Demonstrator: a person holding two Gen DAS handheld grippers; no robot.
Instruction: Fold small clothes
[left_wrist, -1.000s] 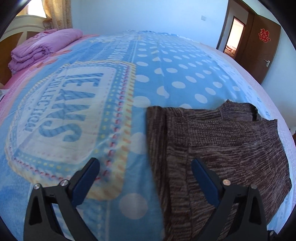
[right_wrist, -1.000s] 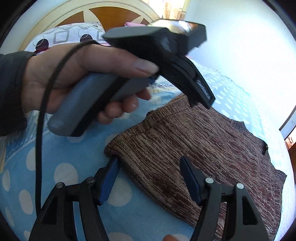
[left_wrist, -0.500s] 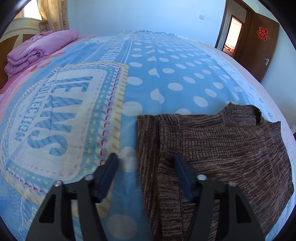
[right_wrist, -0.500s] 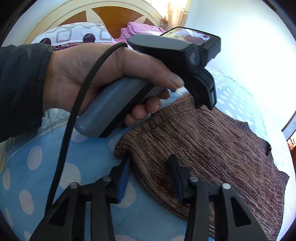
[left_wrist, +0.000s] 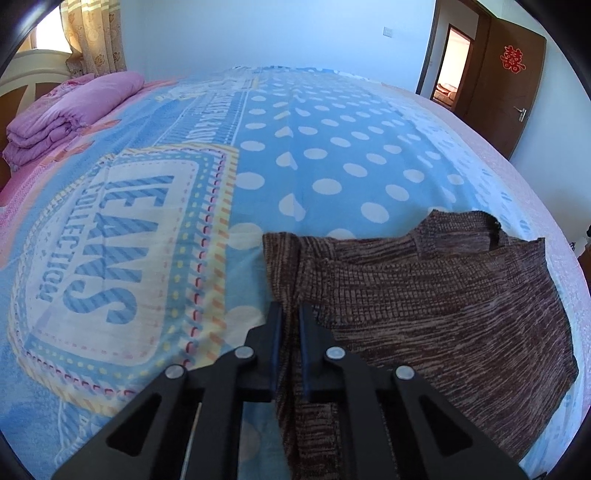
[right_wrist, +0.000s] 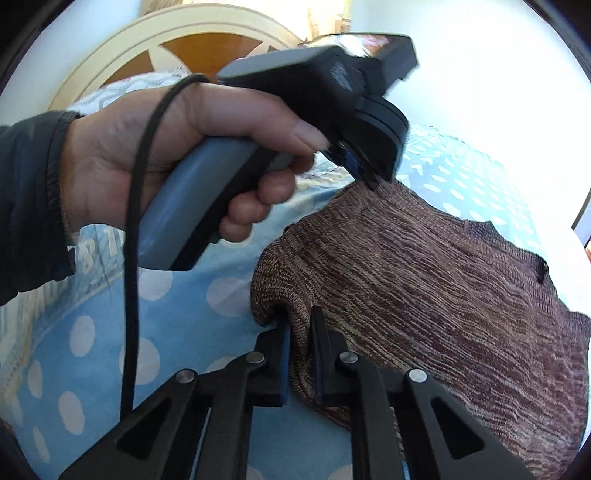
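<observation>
A brown knit sweater lies flat on the blue dotted bedsheet, neck opening at the far right. My left gripper has its jaws closing tight on the sweater's left edge, with fabric pinched between the pads. In the right wrist view the sweater fills the right side. My right gripper has its jaws closing on the bunched near corner, with the knit squeezed between them. The left gripper, held by a person's hand, bites the far edge of the same side.
A folded pink quilt lies at the far left of the bed. A brown door and an open doorway stand at the back right. A wooden headboard is behind the hand. A black cable hangs from the left gripper.
Both grippers went from wide open to shut on the sweater's edge. The left one took the left edge and the right one the near corner, which now bunches up.
</observation>
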